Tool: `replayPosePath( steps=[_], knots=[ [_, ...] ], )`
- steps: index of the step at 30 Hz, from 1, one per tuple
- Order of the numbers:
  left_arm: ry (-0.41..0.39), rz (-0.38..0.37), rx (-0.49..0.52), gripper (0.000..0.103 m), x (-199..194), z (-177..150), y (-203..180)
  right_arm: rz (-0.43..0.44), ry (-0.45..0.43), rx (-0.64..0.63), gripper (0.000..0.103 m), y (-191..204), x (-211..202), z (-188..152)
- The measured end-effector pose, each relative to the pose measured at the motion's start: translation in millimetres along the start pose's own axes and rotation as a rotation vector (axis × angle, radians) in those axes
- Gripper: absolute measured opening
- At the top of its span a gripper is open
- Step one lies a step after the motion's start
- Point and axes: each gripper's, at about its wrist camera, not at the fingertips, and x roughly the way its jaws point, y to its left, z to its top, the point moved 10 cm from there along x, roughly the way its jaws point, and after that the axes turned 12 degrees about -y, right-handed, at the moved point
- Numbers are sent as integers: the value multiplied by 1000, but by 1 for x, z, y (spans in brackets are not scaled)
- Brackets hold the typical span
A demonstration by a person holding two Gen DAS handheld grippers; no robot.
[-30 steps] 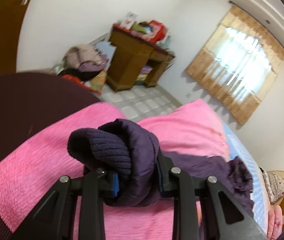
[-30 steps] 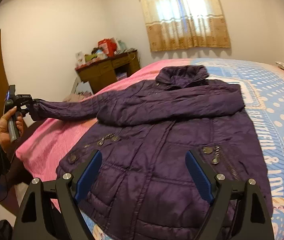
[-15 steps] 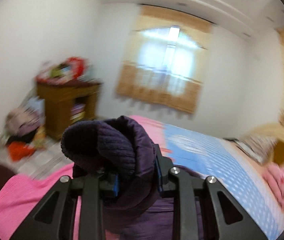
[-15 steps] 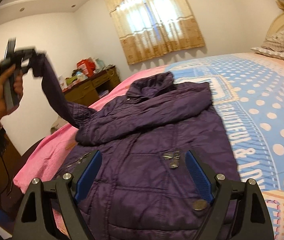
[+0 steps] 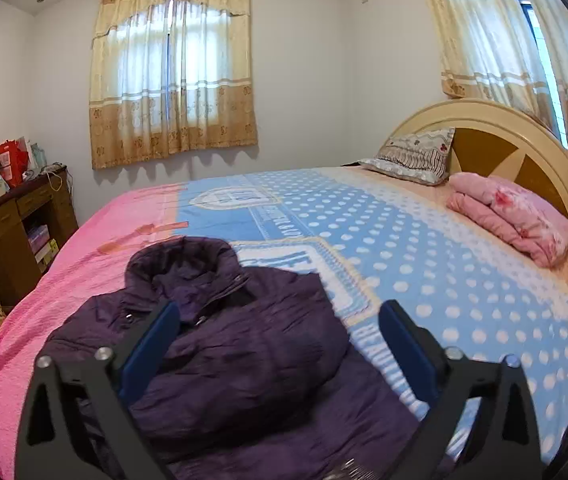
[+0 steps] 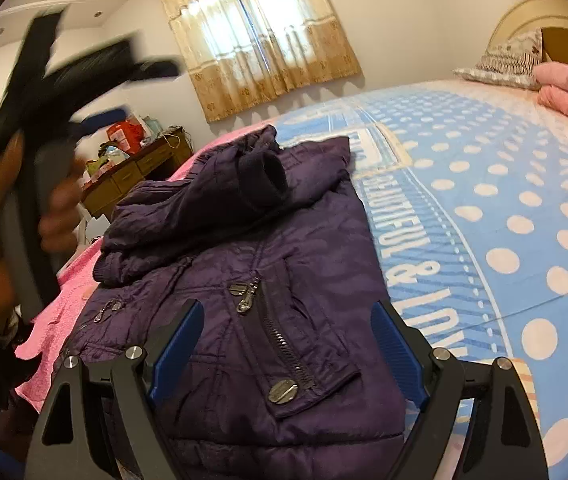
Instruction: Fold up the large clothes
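A dark purple padded jacket (image 5: 244,344) lies front up on the bed, both sleeves folded across its chest. In the right wrist view the jacket (image 6: 276,288) shows its zip and pockets, with a sleeve cuff (image 6: 264,180) resting on top near the collar. My left gripper (image 5: 280,344) is open and empty above the jacket's chest; it also shows blurred at the left in the right wrist view (image 6: 96,96), held in a hand. My right gripper (image 6: 284,344) is open and empty over the jacket's lower front.
The bed (image 5: 423,248) has a pink and blue dotted cover. A folded pink blanket (image 5: 511,216) and a patterned pillow (image 5: 415,156) lie by the headboard (image 5: 495,136). A wooden desk (image 5: 16,224) piled with things stands at the left wall.
My left gripper swung the sleeve up and over the jacket, let it go and opened. The sleeve now lies across the chest. My right gripper stayed open over the hem side.
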Motion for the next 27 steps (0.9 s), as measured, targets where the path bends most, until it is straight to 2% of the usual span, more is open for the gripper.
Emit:
replayPosePath(
  steps=[1,3,6,7,10,12,15,16,17,18,19,22,25,27],
  knots=[
    [1,25,22,103,-5,-6,19,3,0,-1,86,1,0,1],
    [23,101,67,103,11,-9,43,18,-2,-16,86,5,2,9],
    [82,274,79,103,14,-29,118,92,17,8,86,12,17,36],
    [99,336,61,103,11,-37,146,111,17,30,86,12,24,47],
    [124,447,-36,103,2,-50,207,151,17,78,86,12,56,90],
    [138,507,-87,103,-5,-64,231,188,45,122,85,17,87,111],
    [186,548,-150,103,-6,-90,248,250,179,239,82,26,141,108],
    [203,546,-166,103,-7,-98,249,261,246,284,74,29,159,97],
    [215,540,-175,103,-7,-105,249,277,294,319,49,32,171,87],
    [219,537,-177,103,-9,-109,246,301,334,346,37,37,181,78],
    [220,533,-175,103,-10,-110,243,316,352,344,14,42,187,74],
    [213,519,-158,103,-8,-107,239,298,272,253,12,48,175,91],
    [189,523,-141,103,-11,-101,245,296,147,121,11,58,141,124],
    [179,528,-132,103,-12,-100,251,248,77,38,11,57,122,136]
  ],
)
